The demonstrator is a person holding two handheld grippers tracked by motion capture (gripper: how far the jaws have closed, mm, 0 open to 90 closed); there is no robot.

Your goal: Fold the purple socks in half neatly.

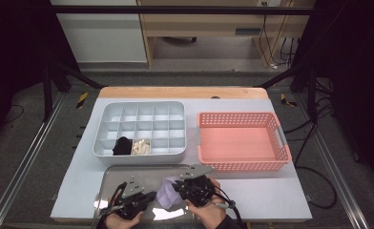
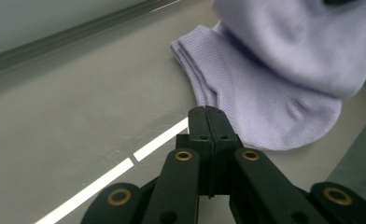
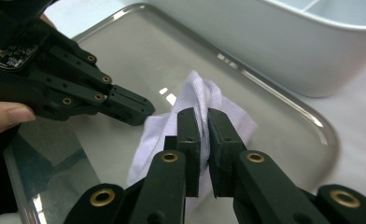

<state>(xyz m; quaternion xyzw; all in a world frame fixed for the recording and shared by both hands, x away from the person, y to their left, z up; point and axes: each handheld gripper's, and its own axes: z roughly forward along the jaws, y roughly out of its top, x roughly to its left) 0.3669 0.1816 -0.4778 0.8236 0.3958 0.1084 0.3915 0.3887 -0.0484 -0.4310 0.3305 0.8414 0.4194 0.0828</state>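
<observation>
Right gripper view is showing the right gripper (image 3: 203, 140) pinching a bunched fold of the lavender sock (image 3: 197, 100), jaws squeezed on the fabric and lifting part of it off the metal tray (image 3: 284, 109). The left gripper (image 3: 139, 108) is sitting at about 9 o'clock of the sock, jaws pressed together with nothing between them, its tip just beside the cloth. From above, the sock (image 1: 168, 193) is lying in the tray at the near edge of the table, with the white divided organizer (image 1: 142, 151) at 12 o'clock of it, where a black sock (image 1: 122, 145) and a cream one (image 1: 140, 146) are already filling two front cells. My guess is it's getting rolled up for one of those cells. To do this well, I'd say the left one needs opening up and grabbing the loose toe end, keeping the fold tight while the right is holding, otherwise the bundle is probably flopping open before it's reaching a cell.
</observation>
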